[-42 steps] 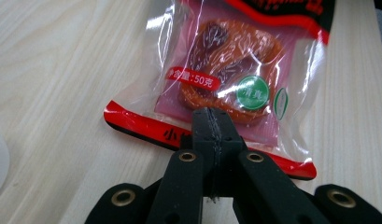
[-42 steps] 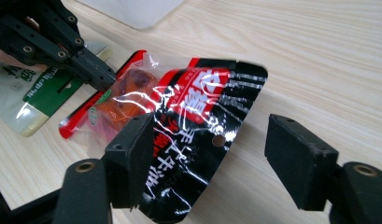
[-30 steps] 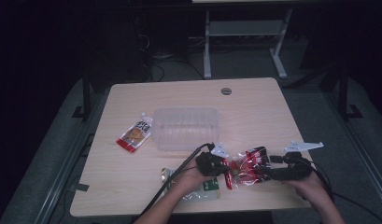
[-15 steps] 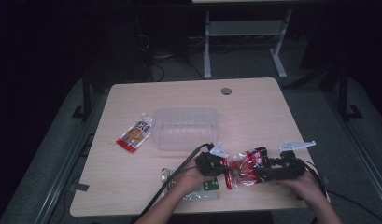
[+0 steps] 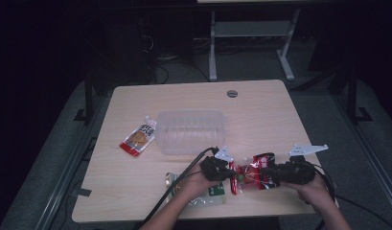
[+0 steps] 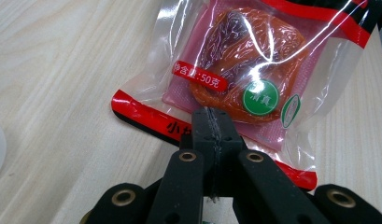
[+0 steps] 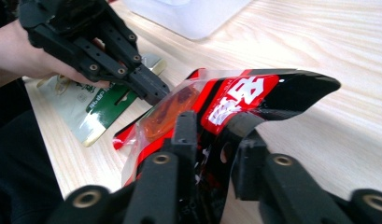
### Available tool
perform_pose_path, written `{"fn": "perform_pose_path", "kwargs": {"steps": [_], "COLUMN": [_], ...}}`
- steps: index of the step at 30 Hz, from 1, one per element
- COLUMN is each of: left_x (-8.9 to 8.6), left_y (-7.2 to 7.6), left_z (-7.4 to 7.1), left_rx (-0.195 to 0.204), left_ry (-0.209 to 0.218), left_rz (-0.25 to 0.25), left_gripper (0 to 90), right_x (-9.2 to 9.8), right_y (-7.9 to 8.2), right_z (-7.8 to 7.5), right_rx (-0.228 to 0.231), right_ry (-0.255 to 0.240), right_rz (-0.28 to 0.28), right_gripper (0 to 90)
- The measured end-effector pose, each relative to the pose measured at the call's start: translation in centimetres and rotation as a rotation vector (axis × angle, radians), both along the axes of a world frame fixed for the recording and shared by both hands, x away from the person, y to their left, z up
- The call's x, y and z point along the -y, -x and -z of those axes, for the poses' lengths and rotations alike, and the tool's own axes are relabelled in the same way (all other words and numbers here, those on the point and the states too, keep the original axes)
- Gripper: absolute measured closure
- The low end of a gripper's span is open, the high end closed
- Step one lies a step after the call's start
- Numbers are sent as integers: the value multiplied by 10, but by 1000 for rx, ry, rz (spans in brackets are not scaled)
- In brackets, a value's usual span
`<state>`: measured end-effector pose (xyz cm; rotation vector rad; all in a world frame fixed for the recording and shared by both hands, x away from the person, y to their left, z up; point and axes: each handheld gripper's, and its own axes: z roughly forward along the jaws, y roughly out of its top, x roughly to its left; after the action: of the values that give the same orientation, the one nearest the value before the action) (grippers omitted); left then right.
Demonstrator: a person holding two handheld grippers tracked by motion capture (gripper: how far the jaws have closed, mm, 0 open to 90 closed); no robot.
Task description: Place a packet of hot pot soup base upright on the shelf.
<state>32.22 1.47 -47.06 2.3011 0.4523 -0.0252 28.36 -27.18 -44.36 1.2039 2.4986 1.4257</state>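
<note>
A red, black and clear snack packet point(image 5: 251, 175) with an orange piece inside is held just above the table's front edge between both grippers. My left gripper point(image 5: 230, 173) is shut on its clear end; in the left gripper view the jaws point(image 6: 212, 117) pinch the packet point(image 6: 247, 70) at its red border. My right gripper point(image 5: 269, 173) grips the opposite, printed end. In the right gripper view the bent packet point(image 7: 235, 100) passes between my right gripper's point(image 7: 215, 135) jaws, and the left gripper point(image 7: 149, 87) bites its far end.
A clear plastic tub point(image 5: 191, 132) stands mid-table, also seen as the tub point(image 7: 193, 18) behind the packet. A red and white pouch point(image 5: 138, 136) lies left of it. A green and white packet point(image 5: 210, 192) lies under the left hand, the same green packet point(image 7: 95, 105) beside the left gripper.
The right gripper shifted slightly left and back again. The left gripper and the packet stay in about the same place.
</note>
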Motion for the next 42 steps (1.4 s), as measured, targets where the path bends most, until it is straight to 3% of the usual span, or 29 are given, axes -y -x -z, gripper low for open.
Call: {"fn": "perform_pose_path", "kwargs": {"steps": [5, 8, 9, 11, 16, 19, 24, 28, 35, 42], "left_x": [0, 0, -1, -2, -8, -20, -37, -58, -99, -129], "left_y": [1, 1, 0, 1, 2, 2, 4, 7, 19, 27], "left_z": [0, 0, 0, 0, -6, -18, -28, -36, -50, -51], "left_rx": [4, 1, -14, 9, -9, -19, -19, -42, -28, -4], "left_ry": [4, 3, 10, -2, 16, 25, 25, 10, 4, -13], "left_rz": [-6, -6, -2, 7, 6, 4, -9, -12, -26, -49], "left_gripper": [900, 900, 900, 899, 899, 891, 819, 745, 633, 514], "right_x": [-3, -3, -2, -1, 4, 7, 6, 3, 1, 1], "right_y": [0, 0, 0, 0, 2, 3, 5, 5, 4, 4], "right_z": [-1, 0, -1, -4, -7, -11, -16, -20, -28, -31], "right_rx": [9, 6, 10, 23, 49, 71, 92, 104, 131, 136], "right_ry": [17, 17, 1, -20, -66, -99, -107, -110, -126, -141], "right_rz": [-26, -30, -32, -34, -22, -9, -13, -19, 1, 7], "right_gripper": [872, 885, 894, 898, 899, 899, 899, 899, 899, 900]}}
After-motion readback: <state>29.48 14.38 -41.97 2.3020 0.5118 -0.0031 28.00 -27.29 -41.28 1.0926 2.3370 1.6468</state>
